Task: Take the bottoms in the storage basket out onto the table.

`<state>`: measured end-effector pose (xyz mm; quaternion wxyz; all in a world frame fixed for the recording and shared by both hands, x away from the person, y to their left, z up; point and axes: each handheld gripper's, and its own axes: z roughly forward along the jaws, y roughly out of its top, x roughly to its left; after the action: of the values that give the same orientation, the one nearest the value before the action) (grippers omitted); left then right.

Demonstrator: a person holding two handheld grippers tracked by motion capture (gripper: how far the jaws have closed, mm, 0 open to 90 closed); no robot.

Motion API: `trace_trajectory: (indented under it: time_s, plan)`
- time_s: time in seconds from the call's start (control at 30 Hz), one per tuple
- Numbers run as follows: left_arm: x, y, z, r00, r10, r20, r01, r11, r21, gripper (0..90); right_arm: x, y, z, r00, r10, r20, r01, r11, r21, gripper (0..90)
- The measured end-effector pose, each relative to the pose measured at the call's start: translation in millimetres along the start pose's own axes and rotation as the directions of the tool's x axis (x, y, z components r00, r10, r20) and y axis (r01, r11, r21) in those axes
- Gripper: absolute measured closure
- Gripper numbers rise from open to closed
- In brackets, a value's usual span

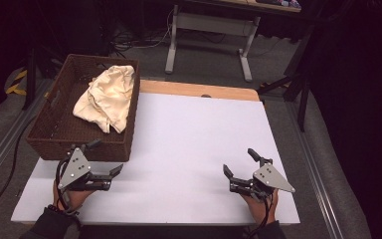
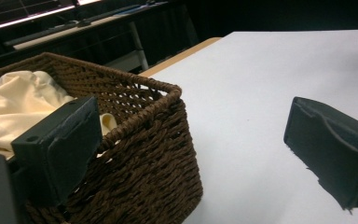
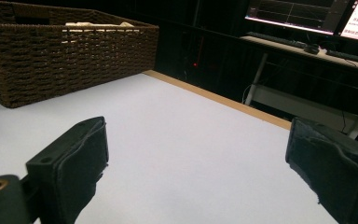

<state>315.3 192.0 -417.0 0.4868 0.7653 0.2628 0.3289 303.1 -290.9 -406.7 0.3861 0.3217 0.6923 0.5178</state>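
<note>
The cream cloth (image 1: 106,97) lies bunched in the wicker basket (image 1: 45,135), just ahead of the left tongs (image 1: 108,162), which are nearer; the right tongs (image 1: 239,166) wait well apart. Both gape wide, empty.

A dark brown woven wicker basket (image 1: 54,130), rough and matt, holds a cream cloth (image 1: 106,97), soft and crumpled, seemingly cotton. The white tabletop sheet (image 1: 189,149) looks smooth and matt over a pale wooden table edge (image 1: 199,90). Each black gripper's pads (image 2: 331,149) appear matt, rubbery, slightly frayed.
</note>
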Motion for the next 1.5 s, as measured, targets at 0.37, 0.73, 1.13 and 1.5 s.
trace_trajectory:
  time_s: [0.37, 0.73, 1.13, 1.5]
  plan:
    - [-0.5, 3.6, 0.5, 0.9998, 0.02, -0.003, -0.019, 0.9993, 0.032, 6.0, 1.9, -1.3, -1.2, 0.9998, -0.011, -0.014, 0.011, 1.0, 0.011, 6.7]
    - [8.8, 11.5, -1.0, 0.9999, 0.009, -0.014, -0.009, 0.9997, -0.024, 7.9, 2.0, -1.8, 2.1, 0.9991, -0.011, -0.041, 0.011, 1.0, 0.008, 8.4]
    - [38.8, 40.5, 1.5, 0.9992, 0.004, -0.04, -0.004, 0.9998, 0.019, 8.8, 3.7, -2.1, 3.2, 0.9988, -0.014, -0.046, 0.015, 1.0, 0.016, 8.3]
    - [80.6, 77.0, 9.0, 0.9983, -0.003, -0.059, 0.004, 0.9998, 0.02, 10.3, 4.0, -4.2, 5.0, 0.9984, -0.014, -0.055, 0.016, 0.999, 0.033, 8.3]
